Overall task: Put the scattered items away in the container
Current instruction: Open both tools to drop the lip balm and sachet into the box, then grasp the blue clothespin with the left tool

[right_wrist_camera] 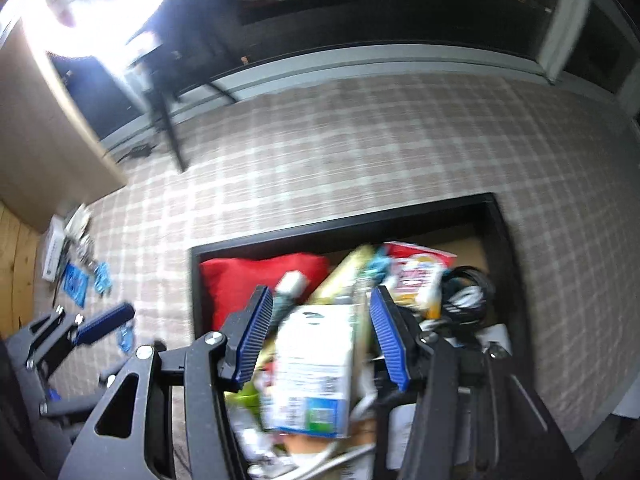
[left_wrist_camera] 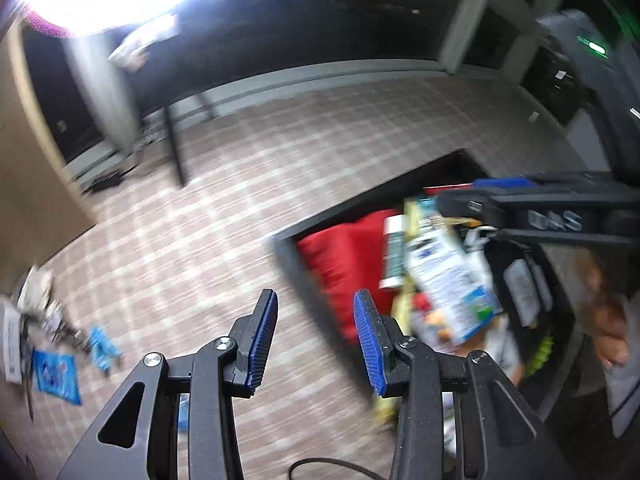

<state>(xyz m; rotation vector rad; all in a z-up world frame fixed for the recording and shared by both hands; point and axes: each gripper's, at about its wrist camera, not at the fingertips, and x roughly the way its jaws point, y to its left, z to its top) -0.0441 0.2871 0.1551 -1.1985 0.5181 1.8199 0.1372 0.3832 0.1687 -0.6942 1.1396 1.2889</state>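
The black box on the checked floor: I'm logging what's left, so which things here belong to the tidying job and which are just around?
Belongs to the job:
- black rectangular container
- white carton with blue corner
- red soft pouch
- blue packets on the floor

Just around:
- black table leg
- beige cabinet

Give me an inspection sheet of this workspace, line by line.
Surface: plaid carpet.
Job's things: black bin holds a red bag, white box and snack packs; blue packets lie outside it.
Clutter: white papers beside the packets.
Grippers: left gripper open over the carpet at the bin's edge; right gripper open, white box seen between its pads, too blurred to tell contact.
Cables: black coil in the bin.
Surroundings: dark window, glaring lamp, table leg.
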